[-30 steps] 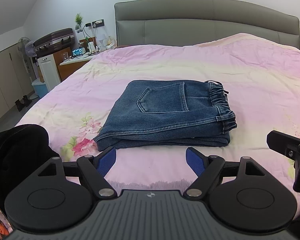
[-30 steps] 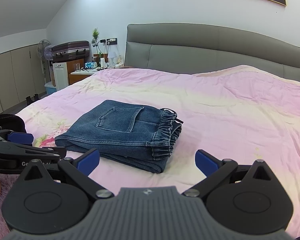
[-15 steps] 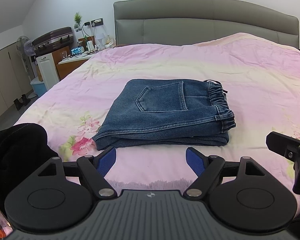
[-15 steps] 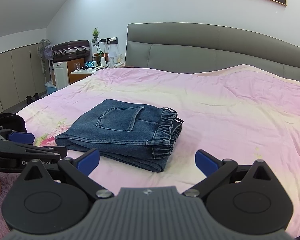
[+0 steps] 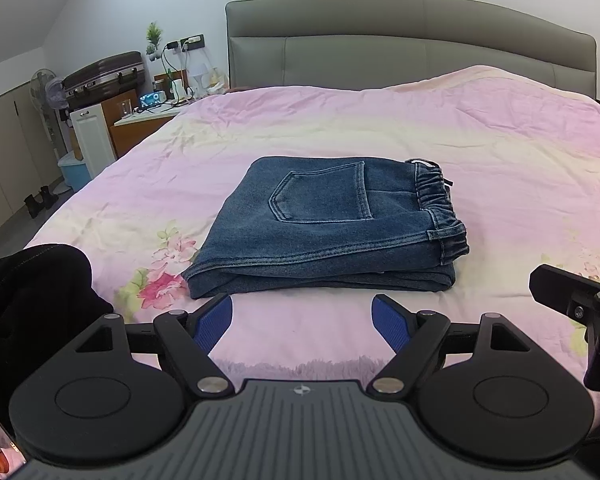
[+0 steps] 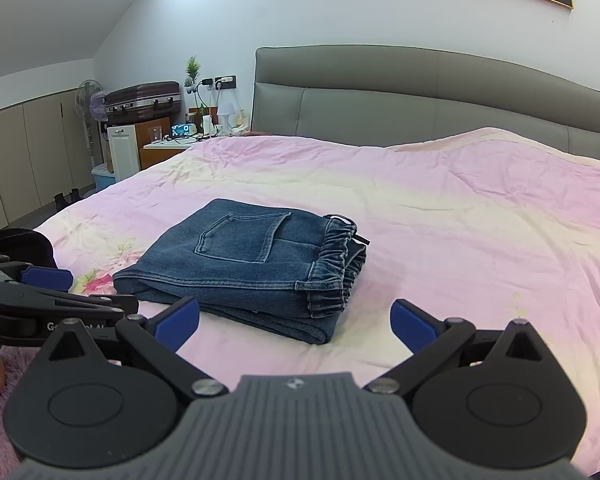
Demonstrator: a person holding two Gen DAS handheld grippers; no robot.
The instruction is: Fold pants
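Blue denim pants (image 5: 332,228) lie folded in a compact stack on the pink bedspread (image 5: 420,136), back pocket up and elastic waistband to the right. My left gripper (image 5: 302,322) hovers just short of the stack's near edge, open, with nothing between its blue pads. In the right wrist view the same pants (image 6: 252,264) sit ahead and slightly left. There my right gripper (image 6: 294,320) is open and empty, close to the stack's near corner. The left gripper (image 6: 48,304) shows at that view's left edge.
A grey padded headboard (image 5: 412,52) closes the far side of the bed. A nightstand with small items (image 5: 148,120), a suitcase (image 5: 104,76) and a fan (image 6: 88,100) stand to the left. A black garment (image 5: 32,300) lies at the bed's near left corner.
Both views drifted slightly: the pants sit a little higher in each frame. Both grippers stay open and the stack has not moved.
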